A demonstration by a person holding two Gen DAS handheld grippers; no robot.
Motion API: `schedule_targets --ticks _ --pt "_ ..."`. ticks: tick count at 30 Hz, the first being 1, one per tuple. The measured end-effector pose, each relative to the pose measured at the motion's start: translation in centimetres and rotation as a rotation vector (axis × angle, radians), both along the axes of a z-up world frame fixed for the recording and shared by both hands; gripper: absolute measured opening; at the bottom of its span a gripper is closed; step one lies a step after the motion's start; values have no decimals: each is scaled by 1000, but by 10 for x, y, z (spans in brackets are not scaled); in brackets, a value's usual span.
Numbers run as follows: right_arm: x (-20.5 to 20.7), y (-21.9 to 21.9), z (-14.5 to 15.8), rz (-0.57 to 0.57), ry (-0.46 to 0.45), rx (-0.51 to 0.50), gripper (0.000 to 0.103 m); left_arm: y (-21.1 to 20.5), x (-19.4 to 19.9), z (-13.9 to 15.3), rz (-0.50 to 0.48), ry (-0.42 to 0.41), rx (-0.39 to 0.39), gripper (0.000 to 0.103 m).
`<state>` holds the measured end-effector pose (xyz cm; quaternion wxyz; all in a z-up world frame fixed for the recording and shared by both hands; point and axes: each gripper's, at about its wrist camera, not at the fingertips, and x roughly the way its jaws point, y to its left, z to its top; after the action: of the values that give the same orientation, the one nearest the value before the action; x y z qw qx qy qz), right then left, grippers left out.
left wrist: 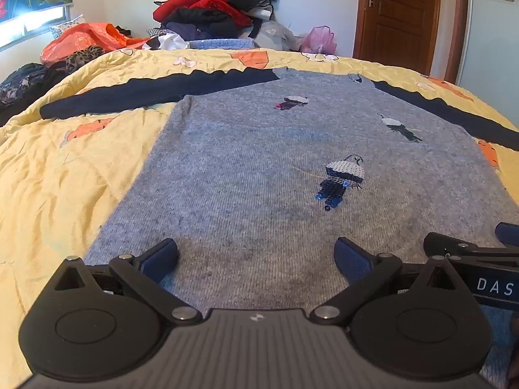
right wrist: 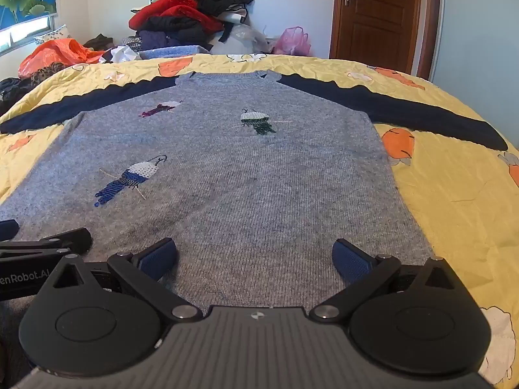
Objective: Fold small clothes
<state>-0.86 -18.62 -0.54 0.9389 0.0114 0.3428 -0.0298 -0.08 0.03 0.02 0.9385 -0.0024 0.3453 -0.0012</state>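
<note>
Home bedroom, quilted bed (left wrist: 81, 168), heaped clothes (left wrist: 214, 6), wooden door (left wrist: 399, 16)

One grey sweater (right wrist: 246, 181), three sequinned birds (right wrist: 129, 178) (blue, green, purple), two navy sleeves (right wrist: 389, 103), two plastic bags (left wrist: 81, 40).

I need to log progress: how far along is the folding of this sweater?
Done: the grey sweater lies spread flat, front up, on the yellow quilt, both navy sleeves stretched out. In hand: nothing; the left claw and right claw are open above the hem end, side by side. Left: every fold, since no sleeve or hem is turned in yet.
</note>
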Motion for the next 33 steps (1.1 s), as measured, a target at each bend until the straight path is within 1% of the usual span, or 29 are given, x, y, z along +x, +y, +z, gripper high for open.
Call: schedule_targets --ticks 7,33 --pt "0 0 0 0 -2 -5 103 0 1 0 -1 11 7 103" --pt "0 0 0 -3 -1 -6 103 0 1 0 0 13 6 103"
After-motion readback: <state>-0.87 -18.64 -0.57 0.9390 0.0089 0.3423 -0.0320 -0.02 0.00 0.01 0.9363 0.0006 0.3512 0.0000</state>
